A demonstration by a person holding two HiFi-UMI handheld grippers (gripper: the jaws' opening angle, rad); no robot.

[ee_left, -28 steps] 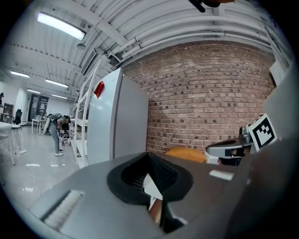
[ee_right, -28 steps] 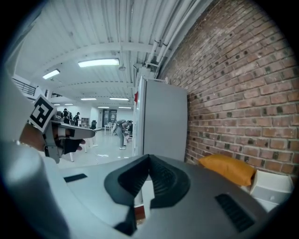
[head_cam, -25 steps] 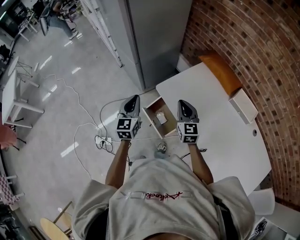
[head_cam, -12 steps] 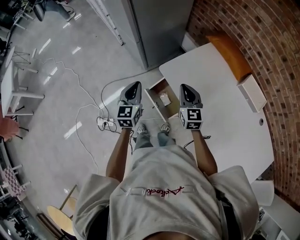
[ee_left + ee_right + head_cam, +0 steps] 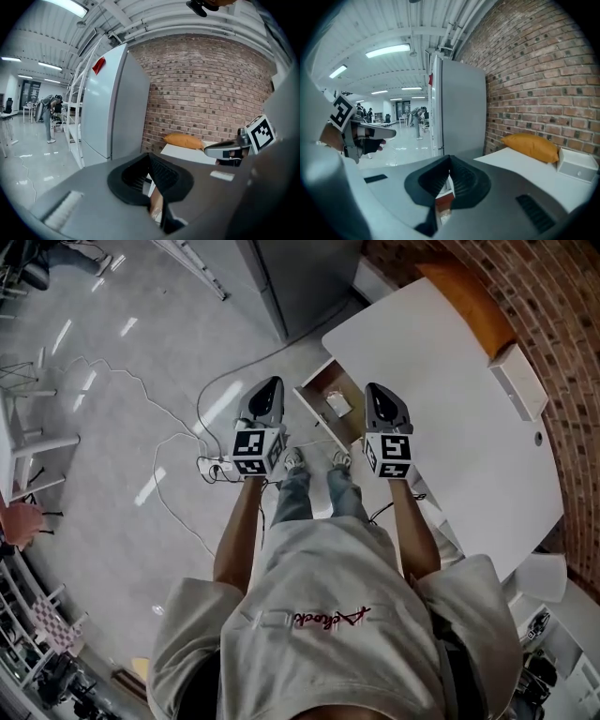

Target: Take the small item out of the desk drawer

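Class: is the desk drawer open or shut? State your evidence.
Open. The drawer juts out from the desk, its brown inside exposed with a small white item in it.

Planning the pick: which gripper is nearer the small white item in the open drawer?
Right. The right gripper hangs just right of the drawer holding the small white item; the left gripper is farther, beyond the drawer's left side.

**No legible writing in view**

A line of red script (image 5: 305, 620) runs across the back of the person's grey shirt (image 5: 281, 662), too small to read. The left gripper (image 5: 271, 385) and right gripper (image 5: 374, 392) carry black-and-white square markers (image 5: 394, 448), with no letters. A red tag (image 5: 98, 65) on the grey cabinet (image 5: 117, 108) shows no readable print.
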